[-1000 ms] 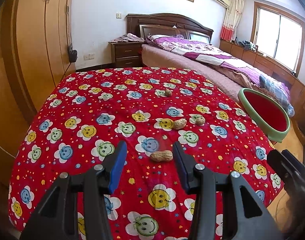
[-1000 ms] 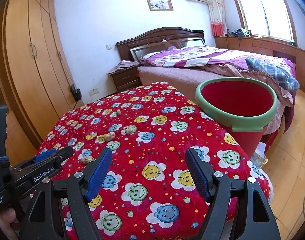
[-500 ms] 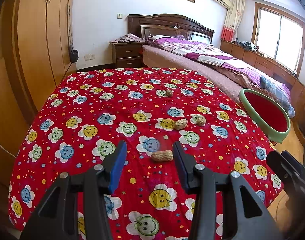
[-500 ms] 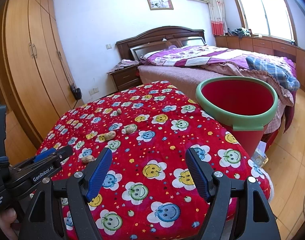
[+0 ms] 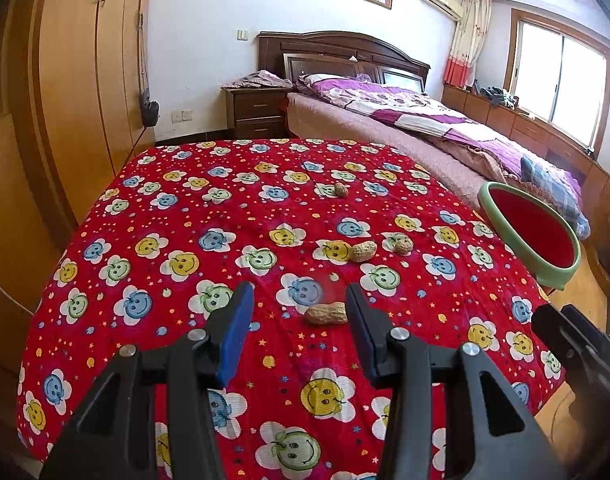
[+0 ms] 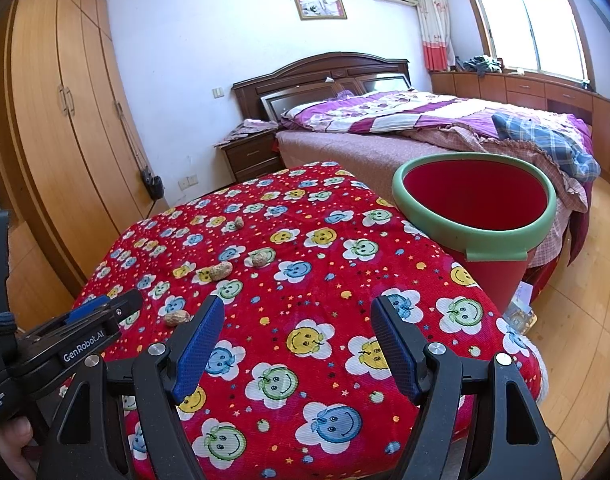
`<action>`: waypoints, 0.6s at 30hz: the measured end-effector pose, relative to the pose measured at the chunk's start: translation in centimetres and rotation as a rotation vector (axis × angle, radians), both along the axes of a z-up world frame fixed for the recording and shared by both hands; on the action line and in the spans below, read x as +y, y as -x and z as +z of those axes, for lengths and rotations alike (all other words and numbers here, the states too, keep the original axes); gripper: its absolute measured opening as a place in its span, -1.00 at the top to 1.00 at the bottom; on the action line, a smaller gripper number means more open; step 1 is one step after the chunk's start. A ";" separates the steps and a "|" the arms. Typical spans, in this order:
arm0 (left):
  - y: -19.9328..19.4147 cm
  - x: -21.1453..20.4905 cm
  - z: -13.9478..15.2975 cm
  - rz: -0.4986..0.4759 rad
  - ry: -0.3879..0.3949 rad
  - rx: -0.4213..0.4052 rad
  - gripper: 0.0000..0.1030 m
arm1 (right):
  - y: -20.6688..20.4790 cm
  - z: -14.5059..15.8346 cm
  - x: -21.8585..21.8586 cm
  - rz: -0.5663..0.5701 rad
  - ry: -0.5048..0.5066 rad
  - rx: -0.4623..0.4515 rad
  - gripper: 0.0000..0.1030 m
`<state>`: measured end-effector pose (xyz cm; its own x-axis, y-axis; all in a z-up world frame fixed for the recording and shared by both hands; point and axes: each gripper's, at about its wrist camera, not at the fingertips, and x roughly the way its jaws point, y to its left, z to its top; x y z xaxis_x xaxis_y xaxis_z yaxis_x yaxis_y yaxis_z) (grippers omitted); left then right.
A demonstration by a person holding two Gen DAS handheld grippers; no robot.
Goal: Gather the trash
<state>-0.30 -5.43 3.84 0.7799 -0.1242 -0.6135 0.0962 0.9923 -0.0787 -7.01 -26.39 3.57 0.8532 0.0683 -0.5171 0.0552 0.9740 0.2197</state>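
1. Bedroom: wardrobe (image 5: 77,92) left, bed (image 6: 425,128) far right.
2. Table (image 5: 153,208) under a red smiley-flower cloth, left half bare.
3. Red bin (image 6: 475,204) with green rim just off the table's right edge.
4. Left gripper (image 5: 299,308) spread, empty; right gripper (image 6: 297,320) spread wider, empty, over bare cloth.
5. Nearest peanut (image 5: 326,314) lies long axis left-right, just beyond the left gripper's tips, toward its right finger; three more peanuts (image 5: 363,251) farther.
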 end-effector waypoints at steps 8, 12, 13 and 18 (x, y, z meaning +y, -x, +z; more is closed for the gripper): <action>0.2 0.1 0.2 0.009 0.004 -0.012 0.08 | 0.0 0.0 0.0 0.000 -0.001 0.001 -0.48; 0.3 0.1 0.2 0.012 0.005 -0.018 0.08 | 0.0 0.0 0.0 0.000 0.000 0.000 -0.48; 0.4 0.1 0.2 0.013 0.005 -0.021 0.08 | 0.0 0.0 0.0 0.000 0.000 0.000 -0.48; 0.6 0.2 0.4 0.019 0.006 -0.032 0.08 | 0.0 0.0 0.0 0.000 -0.001 0.000 -0.48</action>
